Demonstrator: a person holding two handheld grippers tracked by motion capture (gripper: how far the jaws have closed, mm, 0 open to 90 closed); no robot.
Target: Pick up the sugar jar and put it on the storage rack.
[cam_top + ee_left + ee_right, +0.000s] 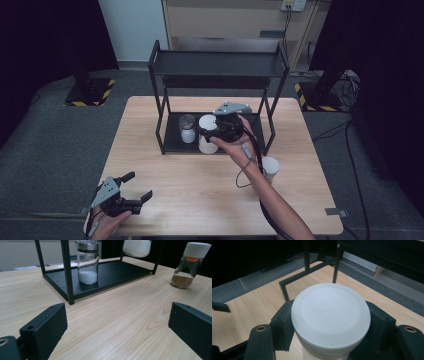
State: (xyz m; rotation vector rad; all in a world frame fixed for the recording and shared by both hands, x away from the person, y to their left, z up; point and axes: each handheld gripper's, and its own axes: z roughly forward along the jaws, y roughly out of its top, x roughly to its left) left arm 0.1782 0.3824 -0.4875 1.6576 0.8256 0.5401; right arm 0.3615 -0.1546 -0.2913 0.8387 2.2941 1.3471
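While I count from above, I find three jars, one black rack [159, 95] and my two grippers on the wooden table [165, 175]. One jar with a silver lid [187, 128] stands on the rack's bottom shelf, at about nine o'clock from the white-capped jar [207, 131] that my right gripper [206, 134] holds. A third, capped jar [270, 168] stands off the rack at about four o'clock from my right hand.

The left gripper view adds what the high view cannot: the silver-lidded jar [87, 262] is clear glass with white powder in its bottom, the third jar [190, 265] holds brown powder under a white cap with an orange ring, and the held jar's [137, 247] base hangs clear of the shelf. The right gripper view shows the flat white cap [330, 315] from above, both pads pressed against its sides.

My left gripper [136, 187] sits near the table's seven o'clock corner, jaws spread wide with bare wood between them.
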